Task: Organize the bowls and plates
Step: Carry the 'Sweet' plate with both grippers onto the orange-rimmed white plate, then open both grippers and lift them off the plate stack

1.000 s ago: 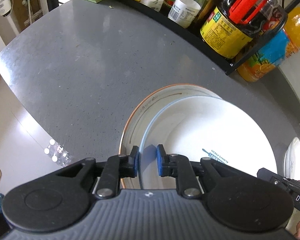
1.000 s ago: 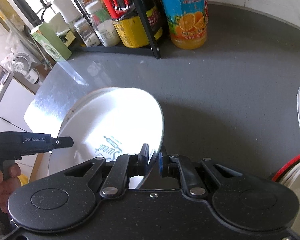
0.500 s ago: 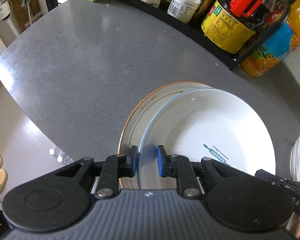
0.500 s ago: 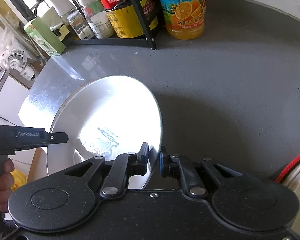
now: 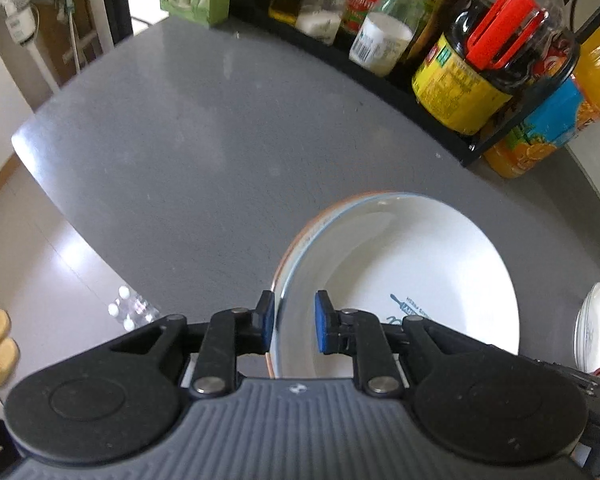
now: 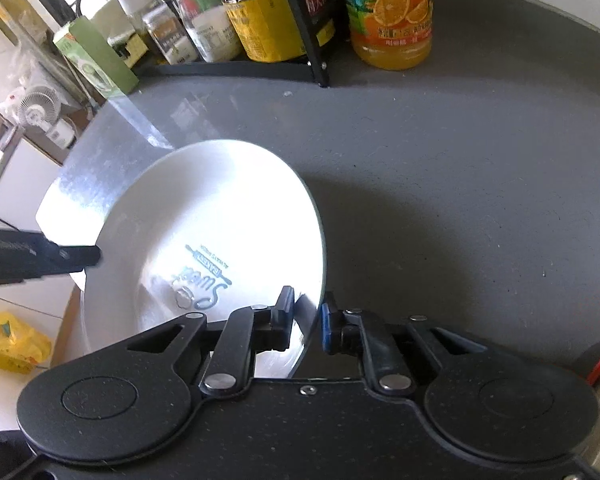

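A white plate (image 5: 412, 264) with a thin blue rim and a blue "Sweet" print lies over an orange-rimmed plate (image 5: 320, 216) near the counter's edge. Only a sliver of the orange rim shows on the left. My left gripper (image 5: 295, 322) is shut on the white plate's near rim, its blue pads on either side of the sloping wall. In the right wrist view the same white plate (image 6: 220, 216) looks slightly tilted. My right gripper (image 6: 308, 316) is shut on its opposite rim. One black finger (image 6: 72, 256) of the left gripper reaches the plate from the left.
A black rack (image 5: 440, 120) of bottles and jars stands along the back of the grey counter (image 5: 180, 140), with an orange juice bottle (image 6: 392, 12) beside it. More white plates (image 5: 596, 328) stand at the far right. The counter's edge and the floor (image 5: 40, 260) lie to the left.
The white plate, held tilted and offset to the right of the orange-rimmed plate, has come down and left until it nearly covers it. Both grippers kept their hold on its rim.
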The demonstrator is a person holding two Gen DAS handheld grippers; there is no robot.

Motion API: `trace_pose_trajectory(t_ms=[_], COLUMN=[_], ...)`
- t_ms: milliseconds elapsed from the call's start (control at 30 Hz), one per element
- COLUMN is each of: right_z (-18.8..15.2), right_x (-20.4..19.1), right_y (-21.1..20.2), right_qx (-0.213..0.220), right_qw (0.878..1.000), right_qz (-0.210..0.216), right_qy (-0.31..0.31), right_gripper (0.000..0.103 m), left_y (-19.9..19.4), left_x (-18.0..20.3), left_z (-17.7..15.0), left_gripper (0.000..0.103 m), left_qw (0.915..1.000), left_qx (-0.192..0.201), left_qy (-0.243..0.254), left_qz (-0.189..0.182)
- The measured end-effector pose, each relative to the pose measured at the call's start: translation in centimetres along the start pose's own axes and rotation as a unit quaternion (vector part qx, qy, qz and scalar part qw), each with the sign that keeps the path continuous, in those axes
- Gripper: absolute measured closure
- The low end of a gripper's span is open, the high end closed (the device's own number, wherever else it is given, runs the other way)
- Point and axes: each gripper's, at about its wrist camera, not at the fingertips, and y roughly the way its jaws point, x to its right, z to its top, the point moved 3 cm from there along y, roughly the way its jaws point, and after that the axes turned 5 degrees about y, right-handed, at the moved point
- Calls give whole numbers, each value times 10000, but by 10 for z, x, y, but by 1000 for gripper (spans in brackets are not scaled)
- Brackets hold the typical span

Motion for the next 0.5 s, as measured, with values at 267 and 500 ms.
trace_pose_trajectory(t_ms=[267, 500], right_z=[2, 15], right_x=[-1, 13], right_y=[4, -22], right_qx=[-44, 150], right_qw=[9999, 9987], right_qz=[-119, 109], right_qy=[50, 468], right_gripper=[79, 66], left_y=[-7, -10], left_x=[0, 20], left_z=[13, 24], left_gripper=[85, 67], left_qw=[10000, 9998], left_qx=[55, 83], left_qy=[37, 172], left_qz=[35, 44])
